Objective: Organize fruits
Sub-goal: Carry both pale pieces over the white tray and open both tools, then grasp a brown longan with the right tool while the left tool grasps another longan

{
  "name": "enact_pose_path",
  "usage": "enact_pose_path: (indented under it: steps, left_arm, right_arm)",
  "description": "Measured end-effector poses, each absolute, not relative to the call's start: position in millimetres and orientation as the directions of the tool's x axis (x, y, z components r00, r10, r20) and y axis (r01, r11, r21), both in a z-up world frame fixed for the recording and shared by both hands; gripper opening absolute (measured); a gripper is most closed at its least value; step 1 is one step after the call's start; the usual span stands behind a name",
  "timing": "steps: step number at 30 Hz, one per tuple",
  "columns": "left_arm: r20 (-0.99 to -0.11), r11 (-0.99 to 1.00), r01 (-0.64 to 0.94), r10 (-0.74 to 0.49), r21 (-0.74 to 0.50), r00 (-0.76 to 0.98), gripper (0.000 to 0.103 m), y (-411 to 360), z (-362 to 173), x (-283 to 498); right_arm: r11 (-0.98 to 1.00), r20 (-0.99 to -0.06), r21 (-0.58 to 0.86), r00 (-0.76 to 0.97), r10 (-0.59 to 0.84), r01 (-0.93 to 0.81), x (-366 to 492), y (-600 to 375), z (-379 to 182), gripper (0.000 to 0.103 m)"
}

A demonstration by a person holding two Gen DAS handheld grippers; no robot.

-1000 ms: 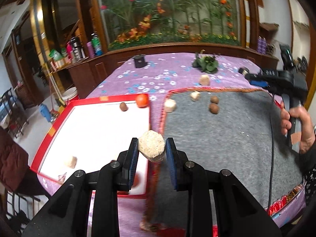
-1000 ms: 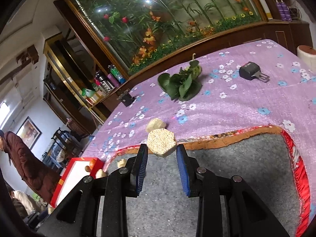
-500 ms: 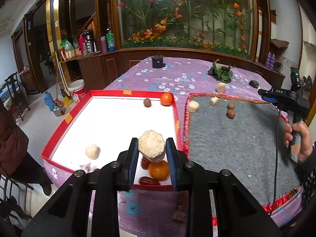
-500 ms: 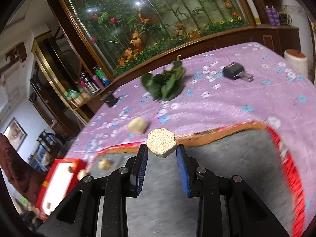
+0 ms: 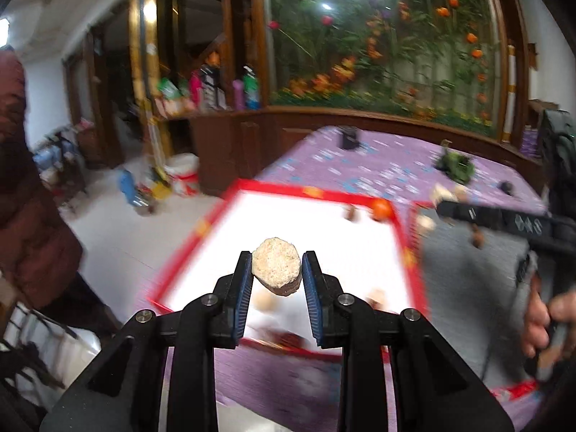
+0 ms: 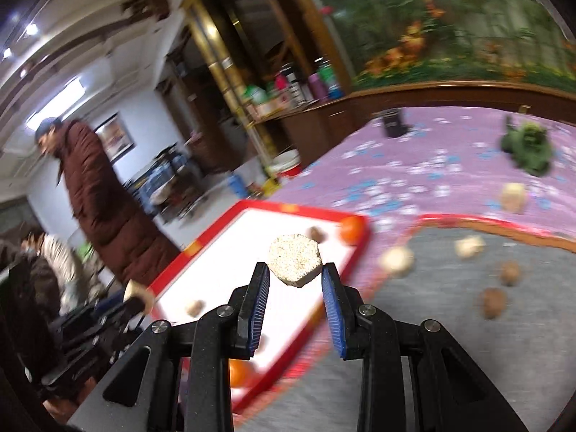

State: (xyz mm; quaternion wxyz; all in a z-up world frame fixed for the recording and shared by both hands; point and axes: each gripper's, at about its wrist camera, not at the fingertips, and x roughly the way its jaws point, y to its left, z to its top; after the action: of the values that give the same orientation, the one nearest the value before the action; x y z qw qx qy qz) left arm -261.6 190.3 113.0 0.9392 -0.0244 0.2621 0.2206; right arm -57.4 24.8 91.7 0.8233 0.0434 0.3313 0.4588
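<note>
My left gripper (image 5: pixel 276 268) is shut on a beige hexagonal grainy cake (image 5: pixel 276 270), held above the near part of the red-rimmed white tray (image 5: pixel 212 220). My right gripper (image 6: pixel 295 275) is shut on a second hexagonal grainy cake (image 6: pixel 294 264), held over the tray's (image 6: pixel 288 210) right side. In the tray lie an orange (image 6: pixel 351 229), a brown nut (image 6: pixel 316 234) and a pale round piece (image 6: pixel 195 307). The right gripper's black body (image 5: pixel 504 220) and the hand (image 5: pixel 547 320) that holds it show at the right of the left wrist view.
A grey mat (image 6: pixel 450 360) with red trim right of the tray carries pale chunks (image 6: pixel 397 260) and brown nuts (image 6: pixel 495 302). A green leafy bunch (image 6: pixel 529 147) lies on the purple flowered cloth (image 6: pixel 414 165). A person in a brown coat (image 6: pixel 100 208) stands left of the table.
Both grippers swung left, each keeping its cake. The left one now hangs over the tray's near part; the right one left the mat's far edge and came over the tray.
</note>
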Motion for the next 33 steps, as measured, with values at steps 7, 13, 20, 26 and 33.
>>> enact_pose_path:
  steps: [7, 13, 20, 26, 33]
  left_arm:
    - [-0.444, 0.863, -0.482, 0.495, 0.153, 0.746, 0.025, 212.9, 116.3, -243.7]
    - [-0.56, 0.893, -0.44, 0.414, 0.097, 0.718, 0.025, 225.2, 76.8, -223.6]
    - [-0.604, 0.896, -0.433, 0.398, 0.096, 0.69, 0.03, 217.8, 66.1, -219.5]
    - [-0.563, 0.884, -0.448, 0.441, 0.136, 0.699, 0.067, 201.3, 77.1, -227.7]
    - [-0.546, 0.939, -0.296, 0.343, 0.176, 0.764, 0.068, 143.6, 85.7, -220.3]
  right_arm:
    - [0.506, -0.593, 0.342, 0.235, 0.77, -0.792, -94.7, 93.8, 70.9, 0.03]
    - [0.557, -0.684, 0.335, 0.211, 0.699, -0.76, -98.5, 115.7, 38.1, 0.03]
    - [0.568, -0.677, 0.347, 0.22, 0.702, -0.746, -92.5, 107.7, 36.3, 0.033]
    - [0.567, -0.611, 0.393, 0.256, 0.749, -0.724, -78.2, 76.9, 48.8, 0.041]
    - [0.647, -0.549, 0.463, 0.377, 0.746, -0.606, -35.3, -6.4, 58.2, 0.042]
